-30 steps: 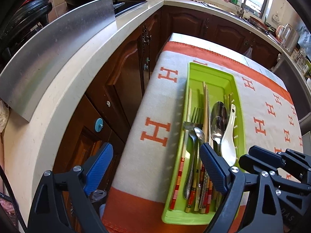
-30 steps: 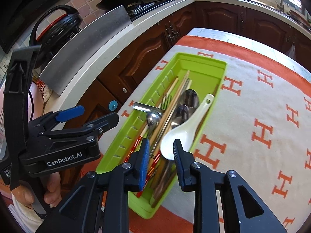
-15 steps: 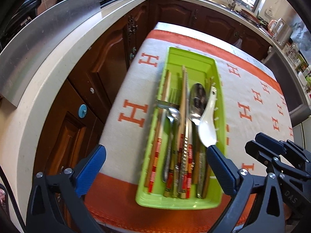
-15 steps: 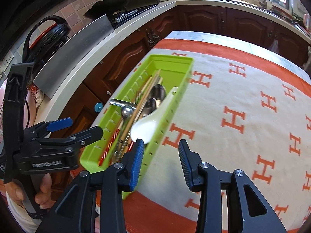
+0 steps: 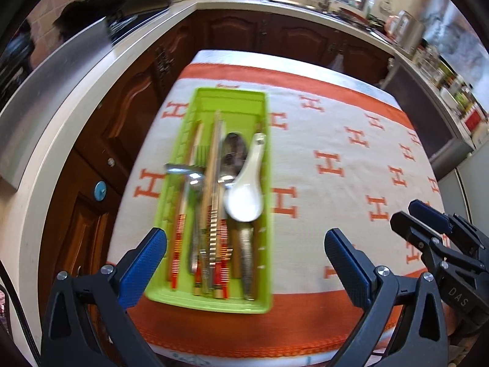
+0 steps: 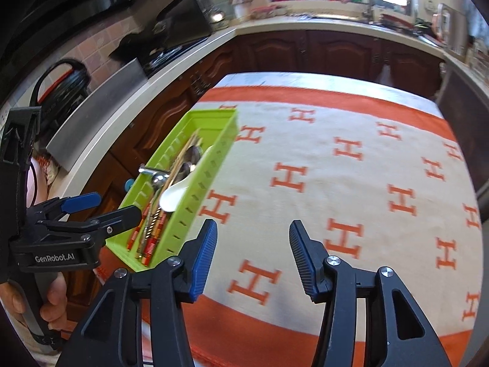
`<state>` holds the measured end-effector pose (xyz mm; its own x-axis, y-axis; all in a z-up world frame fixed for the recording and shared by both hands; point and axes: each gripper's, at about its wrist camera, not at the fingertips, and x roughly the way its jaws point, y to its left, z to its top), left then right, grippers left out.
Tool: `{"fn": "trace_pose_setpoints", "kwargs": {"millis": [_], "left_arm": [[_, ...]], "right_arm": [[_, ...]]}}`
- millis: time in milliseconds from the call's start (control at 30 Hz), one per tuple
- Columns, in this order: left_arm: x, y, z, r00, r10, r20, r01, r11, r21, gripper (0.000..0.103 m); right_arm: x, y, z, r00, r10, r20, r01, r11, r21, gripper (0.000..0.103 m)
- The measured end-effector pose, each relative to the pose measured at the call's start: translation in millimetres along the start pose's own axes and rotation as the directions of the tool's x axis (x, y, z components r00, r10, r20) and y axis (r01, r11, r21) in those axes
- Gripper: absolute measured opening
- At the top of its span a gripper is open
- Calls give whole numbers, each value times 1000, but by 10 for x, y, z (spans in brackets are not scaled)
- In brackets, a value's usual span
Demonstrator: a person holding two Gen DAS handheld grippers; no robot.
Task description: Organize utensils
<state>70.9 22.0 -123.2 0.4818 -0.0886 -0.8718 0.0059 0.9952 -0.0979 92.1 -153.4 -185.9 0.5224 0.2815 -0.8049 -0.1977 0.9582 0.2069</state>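
Note:
A lime-green tray (image 5: 229, 94) lies on the left part of the tablecloth. It holds chopsticks (image 5: 214, 183), forks, metal spoons and a white ceramic spoon (image 5: 244, 195), all lengthwise. My left gripper (image 5: 244, 263) hovers above the tray's near end, open wide and holding nothing. In the right wrist view the tray (image 6: 189, 214) and white spoon (image 6: 174, 195) sit to the left. My right gripper (image 6: 253, 257) is over bare cloth to the tray's right. Its jaws are opening, with nothing between them. The left gripper (image 6: 107, 208) shows beside the tray.
The table wears a white cloth with orange H letters (image 5: 336, 153) and an orange border. Dark wood cabinets under a pale counter (image 5: 91, 98) run along the left and back. A person's hand (image 6: 55, 299) holds the left gripper's handle.
My right gripper has drawn away from the white spoon to the right, and its jaws have widened. My left gripper opened a little more and shifted, so the tray now sits centred between its fingers.

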Motion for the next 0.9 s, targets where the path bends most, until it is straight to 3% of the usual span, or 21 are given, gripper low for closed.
{"fn": "trace_pose_setpoints", "kwargs": {"millis": [467,633,900], "left_arm": [[-353,-1058,224,992,-40,124,20,987,156,102],[-462,-1245,323,986,-52,161,25,987,160,102],[-646,-1303,378,977,-28,212,3,993,117,102]], "right_arm": [[-921,-712,25,977,-152,147,143,987,74,58],[-1230,-939,86,982,-119,146,94,981,168,59],[-1468,-889,113,972,-160,173,123,971,206,61]]}}
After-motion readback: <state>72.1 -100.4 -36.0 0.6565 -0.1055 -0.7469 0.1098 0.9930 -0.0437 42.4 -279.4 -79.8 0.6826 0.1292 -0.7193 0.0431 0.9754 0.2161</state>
